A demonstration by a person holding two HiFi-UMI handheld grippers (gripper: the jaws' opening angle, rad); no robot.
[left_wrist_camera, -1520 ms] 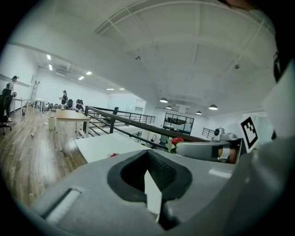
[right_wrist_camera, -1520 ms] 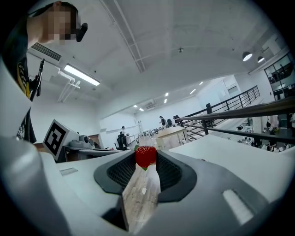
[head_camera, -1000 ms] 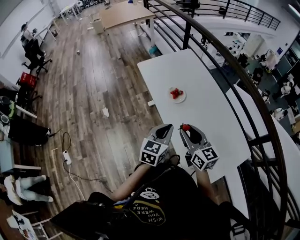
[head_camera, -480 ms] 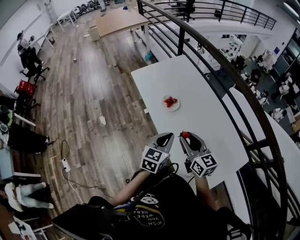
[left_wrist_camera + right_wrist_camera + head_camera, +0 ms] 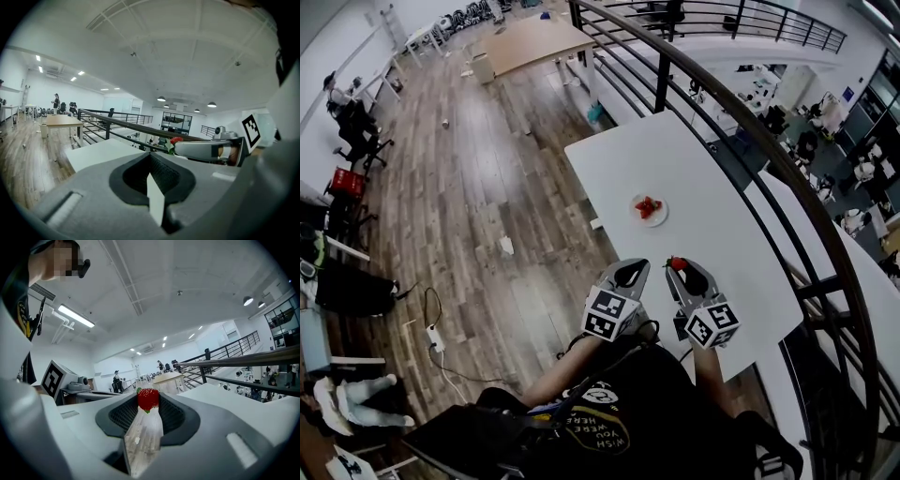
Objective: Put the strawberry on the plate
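Note:
A red strawberry (image 5: 148, 398) with a green cap sits pinched at the tips of my right gripper (image 5: 148, 402), which is shut on it. From the head view, that strawberry (image 5: 677, 263) hangs over the near part of the white table (image 5: 694, 159). A small white plate (image 5: 662, 218) farther along the table holds red strawberries (image 5: 648, 206). My left gripper (image 5: 628, 273) is beside the right gripper (image 5: 679, 267), at the table's near left edge. Its jaws (image 5: 149, 171) are shut on nothing. The left gripper view shows the held strawberry (image 5: 176, 139) at the right.
A dark metal railing (image 5: 750, 117) curves along the table's far side, with desks below it. Wooden floor (image 5: 478, 187) lies to the left of the table, with a cable and a power strip (image 5: 438, 337). A person's dark shirt fills the bottom of the head view.
Both grippers have shifted a little forward along the table toward the plate, with the strawberry still in the right one. The head camera has also shifted slightly.

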